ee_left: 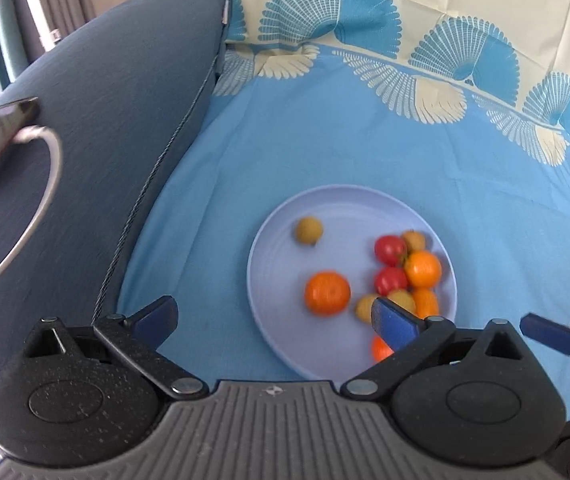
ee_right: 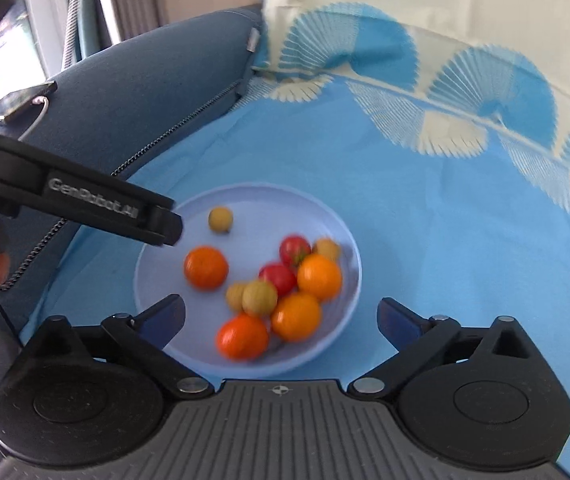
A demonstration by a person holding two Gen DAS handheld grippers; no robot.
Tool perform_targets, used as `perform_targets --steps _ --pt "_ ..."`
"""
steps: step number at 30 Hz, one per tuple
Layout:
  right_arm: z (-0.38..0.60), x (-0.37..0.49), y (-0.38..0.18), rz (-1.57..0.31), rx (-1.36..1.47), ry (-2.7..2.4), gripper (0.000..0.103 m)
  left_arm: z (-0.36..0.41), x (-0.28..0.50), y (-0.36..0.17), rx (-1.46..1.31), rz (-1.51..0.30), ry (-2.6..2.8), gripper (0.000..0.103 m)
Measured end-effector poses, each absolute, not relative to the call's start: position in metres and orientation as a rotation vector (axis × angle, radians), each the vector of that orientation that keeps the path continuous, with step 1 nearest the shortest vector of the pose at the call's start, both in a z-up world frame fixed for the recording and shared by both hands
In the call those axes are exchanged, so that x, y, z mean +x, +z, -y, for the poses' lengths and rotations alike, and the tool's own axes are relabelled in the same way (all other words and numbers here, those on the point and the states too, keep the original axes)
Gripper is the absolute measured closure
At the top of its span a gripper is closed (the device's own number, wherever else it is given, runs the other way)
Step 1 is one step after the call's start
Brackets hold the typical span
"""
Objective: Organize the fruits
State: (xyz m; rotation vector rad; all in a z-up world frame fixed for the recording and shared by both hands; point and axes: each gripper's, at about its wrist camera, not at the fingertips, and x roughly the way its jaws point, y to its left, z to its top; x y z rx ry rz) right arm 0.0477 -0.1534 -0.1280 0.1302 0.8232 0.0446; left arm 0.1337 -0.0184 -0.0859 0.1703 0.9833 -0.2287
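I hover both my left hand-held gripper [ee_left: 273, 320] and right hand-held gripper [ee_right: 281, 316] wide open and empty over the round lilac plastic plate [ee_right: 325, 216], ready to sort its fruit clustered toward three o'clock.

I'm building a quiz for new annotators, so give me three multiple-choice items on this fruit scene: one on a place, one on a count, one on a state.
1. Where does the lone yellow-green fruit lie?
A. On the plate, apart from the cluster
B. On the blue cloth beside the plate
C. On the dark cushion

2. How many red tomatoes are on the plate?
A. None
B. Two
C. Five

3. How do the right tongs stand?
A. Shut on an orange
B. Shut on nothing
C. Open, holding nothing

Key: 1 A, the fruit sits alone near the plate's far edge, clear of the others. 2 B, one red tomato and a second red tomato show side by side in the right wrist view. 3 C, both fingers stand wide apart, with fruit merely visible between them.
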Motion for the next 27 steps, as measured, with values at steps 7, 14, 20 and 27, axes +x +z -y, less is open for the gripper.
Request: perform_targets --steps 7,14,20,27 --pt "0.146 -0.003 -0.106 -0.751 0.158 -0.052 0.001 0.002 0.089 -0.063 0.14 -0.945 -0.217 0.0" --pt "0.141 -0.033 -0.085 -0.677 0.109 -0.095 0.001 -0.002 0.054 -0.043 0.142 -0.899 -0.19 0.0" --pt "0.138 -0.059 -0.073 -0.634 0.086 -0.1 0.001 -0.005 0.035 -0.038 0.142 -0.887 -0.178 0.0" --pt "0.136 -0.076 -0.066 -0.597 0.07 -0.102 0.001 -0.004 0.022 -0.034 0.16 -0.869 -0.175 0.0"
